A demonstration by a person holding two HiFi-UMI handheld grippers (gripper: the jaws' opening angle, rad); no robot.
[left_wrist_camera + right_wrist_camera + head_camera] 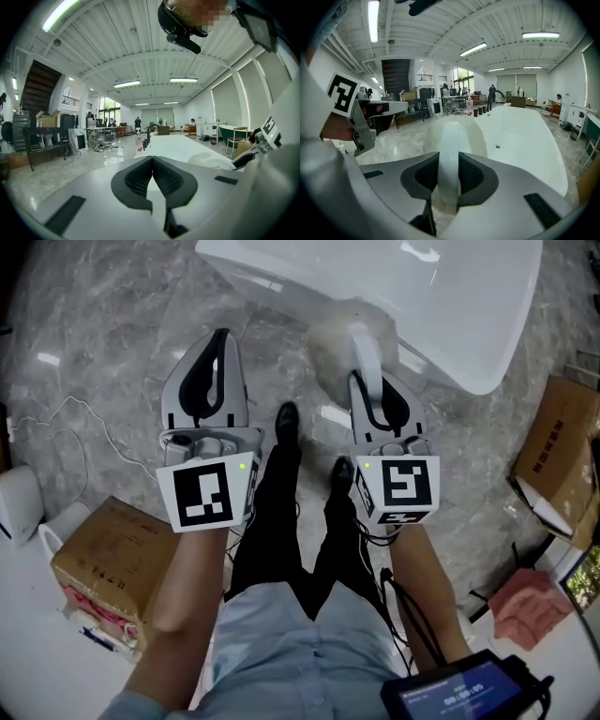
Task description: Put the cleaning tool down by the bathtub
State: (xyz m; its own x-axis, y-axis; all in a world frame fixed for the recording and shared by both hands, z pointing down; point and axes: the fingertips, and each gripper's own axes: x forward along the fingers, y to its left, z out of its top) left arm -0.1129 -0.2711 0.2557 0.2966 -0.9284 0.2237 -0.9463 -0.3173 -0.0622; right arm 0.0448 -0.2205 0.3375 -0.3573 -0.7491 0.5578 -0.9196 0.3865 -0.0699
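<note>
Your right claw (449, 174) clamps the cleaning tool (450, 140) by its handle, long axis pointing ahead toward the bathtub (520, 136), while your left claw (152, 160) sits closed on nothing.

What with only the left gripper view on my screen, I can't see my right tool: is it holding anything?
Observer: Yes. The right tool is shut on the cleaning tool, gripping its white handle.
Operator: Where is the working end?
Observer: In the head view, its pale fluffy head is beside the bathtub wall, over the marble floor. I cannot tell whether it touches the floor.
Operator: Anything close to it down there?
Observer: A black shoe of the person stands on the floor near that head, between the two tools.
</note>
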